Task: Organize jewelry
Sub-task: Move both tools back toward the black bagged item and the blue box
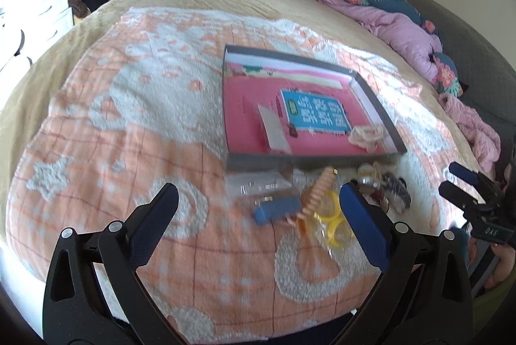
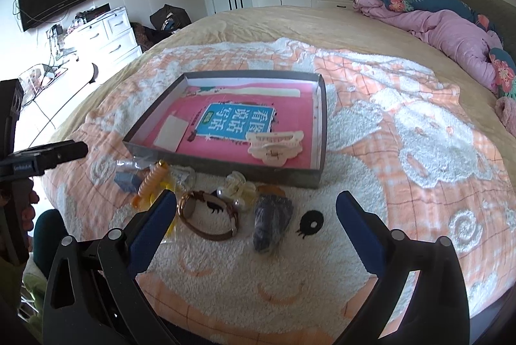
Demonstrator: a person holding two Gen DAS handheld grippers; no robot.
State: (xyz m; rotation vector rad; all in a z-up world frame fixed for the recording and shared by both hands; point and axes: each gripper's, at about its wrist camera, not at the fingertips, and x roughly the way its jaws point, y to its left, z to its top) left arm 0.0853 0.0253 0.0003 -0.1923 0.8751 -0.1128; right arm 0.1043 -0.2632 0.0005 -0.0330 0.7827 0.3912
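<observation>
We see a bed [image 2: 258, 22] covered by an orange and white blanket [image 2: 403, 151], with a shallow grey tray [image 2: 321, 125] lying flat on it. Inside the tray, on a pink book cover, rests a cream hair claw [image 2: 274, 145] near its front right corner, and a pale card [image 2: 171, 133] lies toward the left. Just in front of the tray's near wall a row of small things lies on the blanket: an orange spiral hair tie [image 2: 151, 183] on the left, touching a small blue piece [image 2: 125, 180] and some yellow rings [image 1: 332, 216]; then a watch with a brown strap [image 2: 209, 216]; a clear clip with pearl beads [image 2: 237, 187] just beyond the watch; and a dark blue hair claw [image 2: 271, 219] to the right of the watch. Our right gripper [image 2: 256, 208] hovers low over this row with its jaws spread wide and holding nothing; the watch and the dark claw lie between its blue pads. Our left gripper [image 1: 259, 201] hangs over the left end of the row, jaws likewise wide apart and empty, with the spiral tie and yellow rings between them. The left wrist view is blurred. A pink quilt [image 2: 451, 32] is bunched at the head of the bed.
</observation>
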